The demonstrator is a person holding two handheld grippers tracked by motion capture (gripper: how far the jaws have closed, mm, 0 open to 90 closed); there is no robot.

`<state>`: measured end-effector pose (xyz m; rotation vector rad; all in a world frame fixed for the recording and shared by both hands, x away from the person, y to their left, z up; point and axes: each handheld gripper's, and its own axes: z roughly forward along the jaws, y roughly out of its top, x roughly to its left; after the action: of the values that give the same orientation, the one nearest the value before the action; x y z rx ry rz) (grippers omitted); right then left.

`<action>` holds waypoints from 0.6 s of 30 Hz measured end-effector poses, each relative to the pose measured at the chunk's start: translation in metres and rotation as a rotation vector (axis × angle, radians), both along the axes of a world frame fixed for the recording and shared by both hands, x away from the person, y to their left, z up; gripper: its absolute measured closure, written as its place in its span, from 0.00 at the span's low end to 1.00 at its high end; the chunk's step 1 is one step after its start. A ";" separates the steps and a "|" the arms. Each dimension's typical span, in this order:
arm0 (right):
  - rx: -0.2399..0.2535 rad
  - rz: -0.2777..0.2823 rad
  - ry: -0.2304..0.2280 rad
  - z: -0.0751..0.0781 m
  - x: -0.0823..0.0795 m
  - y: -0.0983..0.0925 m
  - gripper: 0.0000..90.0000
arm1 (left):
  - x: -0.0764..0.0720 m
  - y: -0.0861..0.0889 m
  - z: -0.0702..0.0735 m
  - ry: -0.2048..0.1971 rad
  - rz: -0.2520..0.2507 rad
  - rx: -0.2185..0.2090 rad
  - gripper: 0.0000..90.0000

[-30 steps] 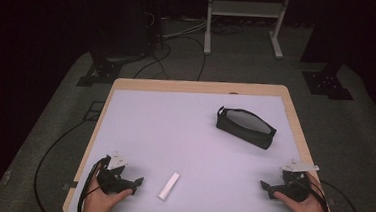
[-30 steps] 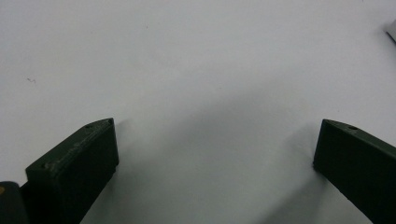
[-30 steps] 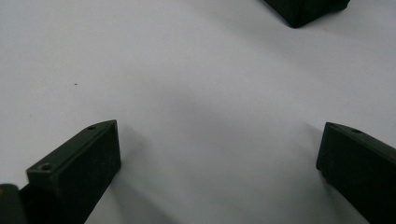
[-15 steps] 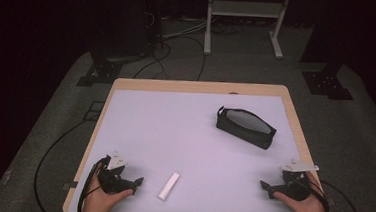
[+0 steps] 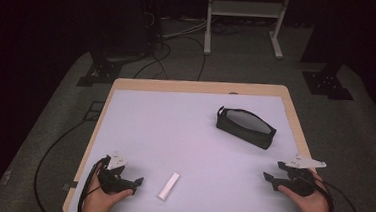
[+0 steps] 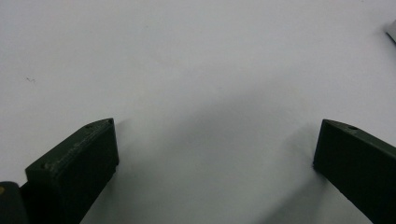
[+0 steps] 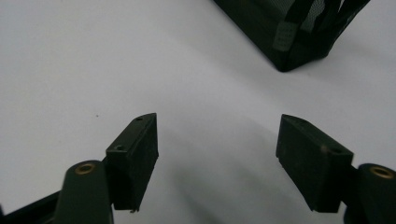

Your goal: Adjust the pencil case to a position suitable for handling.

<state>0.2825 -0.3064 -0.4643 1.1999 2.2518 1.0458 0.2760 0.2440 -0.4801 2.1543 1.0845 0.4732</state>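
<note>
A black zipped pouch (image 5: 245, 126) lies on the right half of the white table top (image 5: 174, 130); one end of the pouch (image 7: 299, 32) shows ahead of the right jaws. A small white stick-shaped object (image 5: 169, 186) lies near the front edge, and its corner (image 6: 392, 31) shows at the far right of the left gripper view. My left gripper (image 5: 135, 184) rests at the front left, open wide over bare table (image 6: 215, 135). My right gripper (image 5: 272, 171) sits at the front right. Its jaws (image 7: 217, 133) have just been closing, still apart, with nothing between them.
The table has a wooden rim (image 5: 197, 86). Beyond it are dark floor, cables (image 5: 180, 45) and a white metal stand (image 5: 244, 20). A cable (image 5: 58, 147) trails off the table's left side.
</note>
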 end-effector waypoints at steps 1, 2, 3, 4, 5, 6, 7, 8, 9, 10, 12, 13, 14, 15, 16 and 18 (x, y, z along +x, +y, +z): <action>0.000 0.000 0.000 0.000 0.000 0.000 0.33 | 0.000 0.000 0.000 0.000 0.000 0.000 0.00; 0.000 0.004 -0.008 0.004 0.002 0.000 0.34 | 0.000 0.000 0.000 0.001 0.000 0.000 0.00; 0.000 0.004 -0.008 0.004 0.002 0.000 0.34 | 0.000 0.000 0.000 0.001 0.000 0.000 0.00; 0.010 0.009 -0.015 0.007 0.004 -0.001 0.34 | 0.000 0.000 0.000 0.001 0.000 0.000 0.00; 0.010 0.009 -0.015 0.007 0.004 -0.001 0.34 | 0.000 0.000 0.000 0.001 0.000 0.000 0.00; 0.017 0.020 -0.022 0.010 0.006 -0.001 0.35 | 0.000 0.000 0.000 0.001 0.000 0.000 0.00; 0.017 0.020 -0.022 0.010 0.006 -0.001 0.35 | 0.000 0.000 0.000 0.001 0.000 0.000 0.00; 0.020 0.028 -0.033 0.013 0.008 -0.001 0.35 | 0.000 0.000 0.000 0.001 0.000 0.000 0.00; 0.020 0.028 -0.033 0.013 0.008 -0.001 0.35 | 0.000 0.000 0.000 0.001 0.000 0.000 0.00; 0.024 0.032 -0.034 0.015 0.008 -0.001 0.35 | 0.000 0.000 0.000 0.001 0.000 0.000 0.00; 0.023 0.039 -0.042 0.017 0.011 -0.001 0.36 | 0.000 0.000 0.000 0.001 0.000 0.000 0.00; 0.030 0.043 -0.050 0.019 0.012 -0.001 0.37 | 0.000 0.000 0.000 0.001 0.000 0.000 0.00; 0.030 0.047 -0.054 0.021 0.014 -0.001 0.37 | 0.000 0.000 0.000 0.001 0.000 0.000 0.00; 0.030 0.047 -0.054 0.021 0.014 -0.001 0.37 | 0.000 0.000 0.000 0.001 0.000 0.000 0.00; 0.029 0.052 -0.059 0.023 0.016 -0.001 0.37 | 0.000 0.000 0.000 0.002 0.000 0.000 0.00; 0.027 0.060 -0.067 0.028 0.019 0.001 0.38 | 0.000 0.000 0.000 0.002 0.000 0.000 0.00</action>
<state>0.3017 -0.3058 -0.4362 1.0979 2.2412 1.1254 0.2761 0.2441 -0.4800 2.1550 1.0852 0.4715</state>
